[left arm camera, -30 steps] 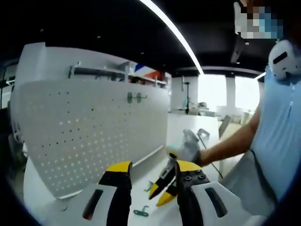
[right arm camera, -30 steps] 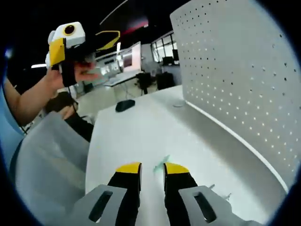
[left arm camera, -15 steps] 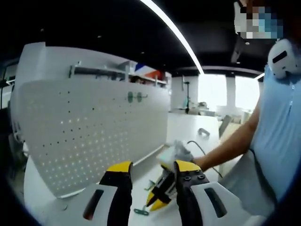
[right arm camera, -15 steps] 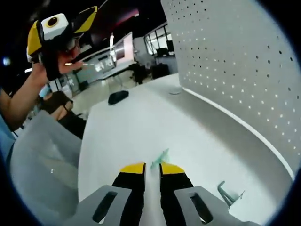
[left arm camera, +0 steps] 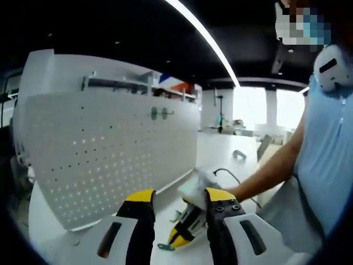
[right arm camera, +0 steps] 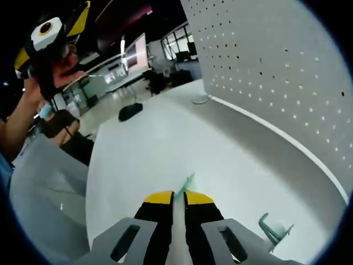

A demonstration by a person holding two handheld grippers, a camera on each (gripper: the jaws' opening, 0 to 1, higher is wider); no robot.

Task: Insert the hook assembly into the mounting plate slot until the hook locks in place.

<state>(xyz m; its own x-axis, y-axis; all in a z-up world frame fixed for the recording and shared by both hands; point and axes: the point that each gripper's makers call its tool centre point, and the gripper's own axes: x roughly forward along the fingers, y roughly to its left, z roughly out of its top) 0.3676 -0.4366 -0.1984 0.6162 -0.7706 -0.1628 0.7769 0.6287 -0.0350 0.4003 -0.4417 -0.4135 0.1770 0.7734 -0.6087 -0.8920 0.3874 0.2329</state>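
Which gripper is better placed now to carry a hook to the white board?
The right gripper: its jaws look closed on a green hook on the table. The left gripper is open, raised off the table.

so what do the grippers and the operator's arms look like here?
Both grippers match. The left gripper has two black jaws with yellow tips, rising from white housings with dark oval slots. The right gripper is built the same, and in the left gripper view it carries a white block. The person wears a light blue short-sleeved shirt. No cables show on the grippers.
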